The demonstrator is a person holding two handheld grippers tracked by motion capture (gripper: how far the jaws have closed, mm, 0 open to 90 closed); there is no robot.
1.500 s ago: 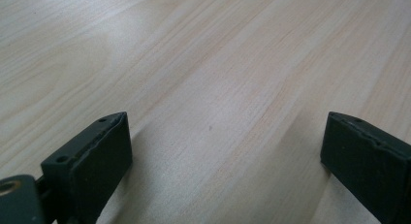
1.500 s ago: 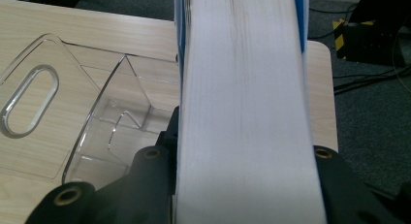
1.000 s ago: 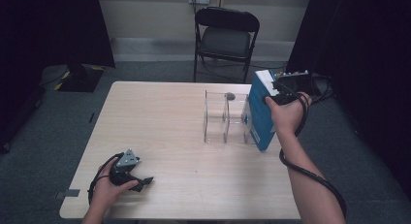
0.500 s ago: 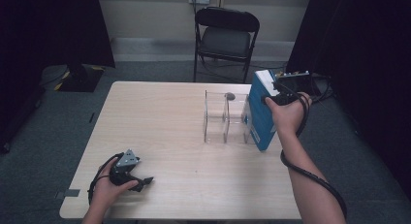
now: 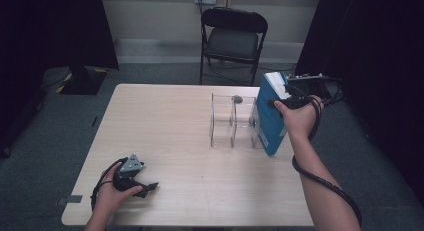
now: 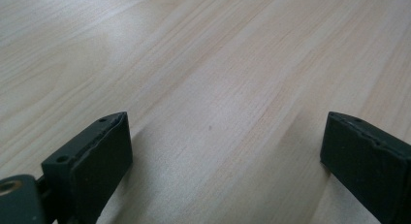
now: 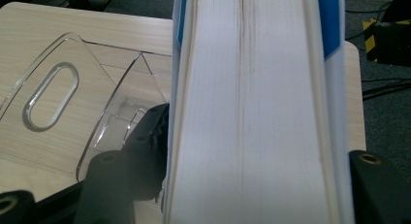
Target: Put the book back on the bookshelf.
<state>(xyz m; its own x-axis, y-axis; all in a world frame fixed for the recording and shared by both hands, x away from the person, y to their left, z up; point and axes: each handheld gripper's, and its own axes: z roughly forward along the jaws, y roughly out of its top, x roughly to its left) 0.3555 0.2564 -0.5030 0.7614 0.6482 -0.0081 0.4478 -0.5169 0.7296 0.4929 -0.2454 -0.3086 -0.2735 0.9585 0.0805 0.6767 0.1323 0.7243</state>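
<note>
Standing upright against the clear rack [image 5: 234, 122], the blue book [image 5: 270, 118] sits between the right gripper [image 5: 278, 104] jaws, just opening (contact unclear); withdraw straight back, avoiding tipping.

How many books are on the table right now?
1. The blue book stands upright at the table's right edge, against the clear rack, between the right gripper's jaws. None seem hidden.

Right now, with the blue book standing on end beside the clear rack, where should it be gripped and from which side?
Grip the blue book at its upper page edge, coming from the side away from the clear rack, one finger on each cover. It stands nearly upright with that edge facing the right gripper, whose jaws have just been opening with the book between them. The rack blocks the other side.
</note>
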